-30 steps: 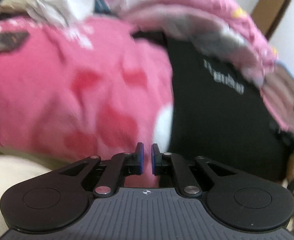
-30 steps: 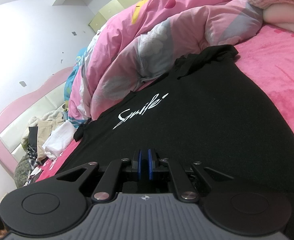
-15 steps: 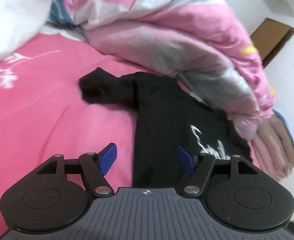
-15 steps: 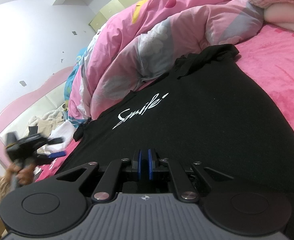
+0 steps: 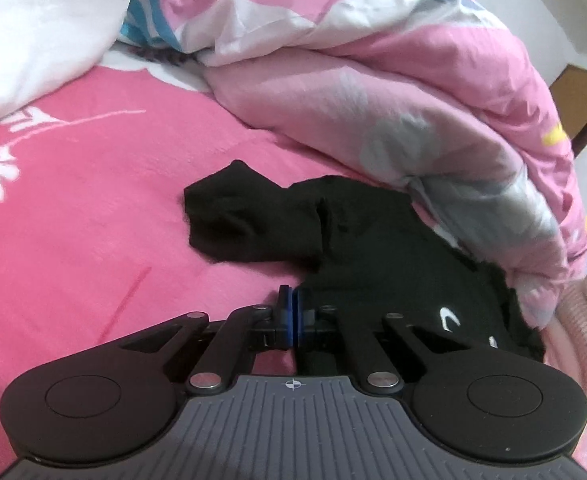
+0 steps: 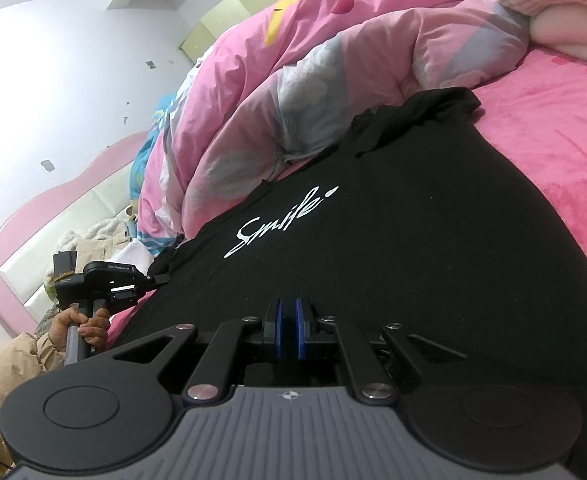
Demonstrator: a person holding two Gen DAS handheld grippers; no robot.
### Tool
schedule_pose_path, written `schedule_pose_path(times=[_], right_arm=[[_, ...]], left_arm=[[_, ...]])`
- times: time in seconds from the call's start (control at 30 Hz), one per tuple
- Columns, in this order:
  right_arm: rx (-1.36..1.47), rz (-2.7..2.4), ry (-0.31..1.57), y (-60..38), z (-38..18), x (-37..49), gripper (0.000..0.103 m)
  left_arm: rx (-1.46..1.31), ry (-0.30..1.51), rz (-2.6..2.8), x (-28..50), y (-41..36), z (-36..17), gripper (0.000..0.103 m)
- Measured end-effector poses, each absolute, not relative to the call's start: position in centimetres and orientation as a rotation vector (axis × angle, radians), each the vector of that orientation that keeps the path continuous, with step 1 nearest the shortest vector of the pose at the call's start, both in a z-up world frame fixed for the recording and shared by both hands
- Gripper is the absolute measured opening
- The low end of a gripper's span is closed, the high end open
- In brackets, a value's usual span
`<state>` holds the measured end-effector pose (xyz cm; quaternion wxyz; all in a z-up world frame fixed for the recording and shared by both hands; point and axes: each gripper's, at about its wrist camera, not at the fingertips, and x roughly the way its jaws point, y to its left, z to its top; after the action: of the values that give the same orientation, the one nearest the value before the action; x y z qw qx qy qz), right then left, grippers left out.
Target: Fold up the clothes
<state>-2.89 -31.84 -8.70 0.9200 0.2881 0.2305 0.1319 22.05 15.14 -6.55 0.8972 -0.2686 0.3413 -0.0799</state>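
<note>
A black T-shirt [image 6: 393,248] with white "Smile" lettering lies spread flat on the pink bedsheet [image 5: 73,216]. In the left wrist view the shirt [image 5: 373,240] shows with its sleeve bunched to the left. My left gripper [image 5: 292,300] is shut on the shirt's side edge, just below that sleeve; it also shows in the right wrist view [image 6: 161,279], held by a hand. My right gripper [image 6: 289,308] is shut on the shirt's near edge.
A rumpled pink duvet [image 5: 393,92] lies along the shirt's far side and touches it. White cloth [image 5: 33,32] sits at the upper left. A pink headboard [image 6: 33,240] with piled clothes stands beyond the left gripper.
My left gripper swung in over the bed, opened wide by the shirt's edge, then shut on that edge. My right gripper has stayed shut in place.
</note>
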Motion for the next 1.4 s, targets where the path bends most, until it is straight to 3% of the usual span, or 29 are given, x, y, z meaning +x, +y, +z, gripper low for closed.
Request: schedule_pose_path(times=[0.2,0.37,0.53,0.73,1.1,1.4], right_arm=[[0.590,0.274,0.473,-31.9,-8.7,-2.8,0.006],[0.590,0.271,0.473,-31.8,-8.8,-2.8,0.006],[0.606,0.274,0.477,-32.0,-8.6,-2.9,0.007],[0.601,0.224,0.420,-33.0,-6.4,-5.3,0.028],[0.727,-0.180,0.405,-41.1,-5.0,-14.6,0.029],[0.628,-0.160,0.498,-39.0,-6.4,-13.3,0.025]], left_arm=[[-0.488,0.681,-0.170,22.0,14.6,-6.8,0.003],[-0.453,0.670,-0.145,21.0,14.1,-5.5,0.012],[-0.434,0.585,-0.112,17.1,14.6,-3.1,0.040],[-0.402,0.597,-0.269,12.7,11.8,-2.5,0.049],[-0.306,0.583,-0.413,10.5,7.6,-7.5,0.051],[-0.326,0.560,-0.440,10.4,7.8,-8.0,0.055]])
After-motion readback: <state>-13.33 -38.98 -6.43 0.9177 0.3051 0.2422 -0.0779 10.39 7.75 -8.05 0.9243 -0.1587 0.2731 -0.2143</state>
